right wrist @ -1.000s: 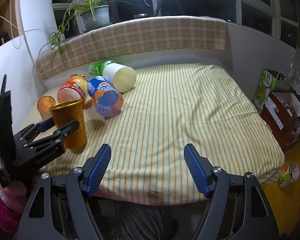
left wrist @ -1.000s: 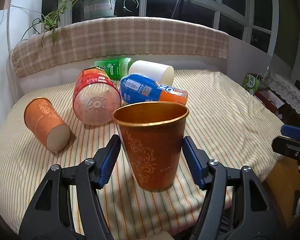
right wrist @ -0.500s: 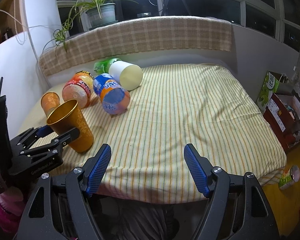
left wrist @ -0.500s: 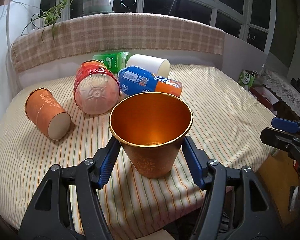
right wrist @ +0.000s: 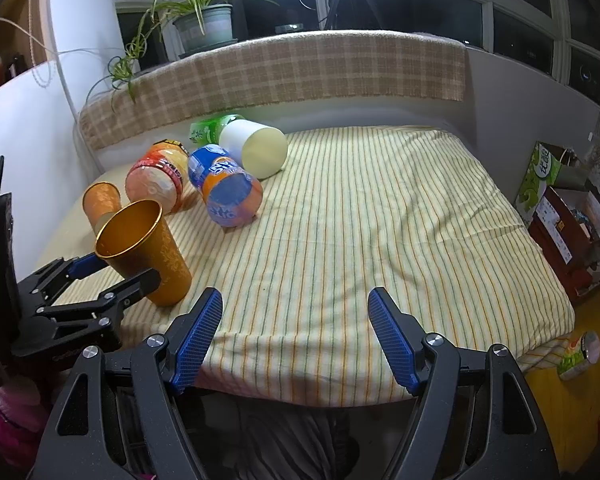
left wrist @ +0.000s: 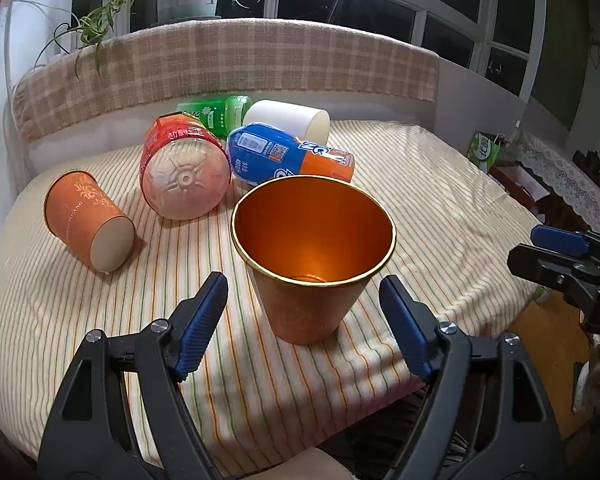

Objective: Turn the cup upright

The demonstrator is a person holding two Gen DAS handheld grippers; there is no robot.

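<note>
Daylight shows between the spread left gripper [left wrist: 303,303] and upright orange cup [left wrist: 312,256]; right gripper [right wrist: 295,330] gapes empty.

A gold-rimmed cup [left wrist: 312,256] with a glossy, metallic orange interior and a matt, patterned outer wall stands on a soft striped woven cloth [left wrist: 420,184], lightly creased. Behind it lie a matt orange paper cup [left wrist: 86,224], a clear plastic jar [left wrist: 184,172] with a shiny red label, a glossy blue-and-orange plastic bottle [left wrist: 284,156] and a smooth white cylinder [left wrist: 288,122]. The left gripper [left wrist: 304,320] is black hard plastic with ribbed blue pads [left wrist: 202,320] and bright metal screws. A coarse checked fabric [left wrist: 220,68] drapes the ledge behind.
</note>
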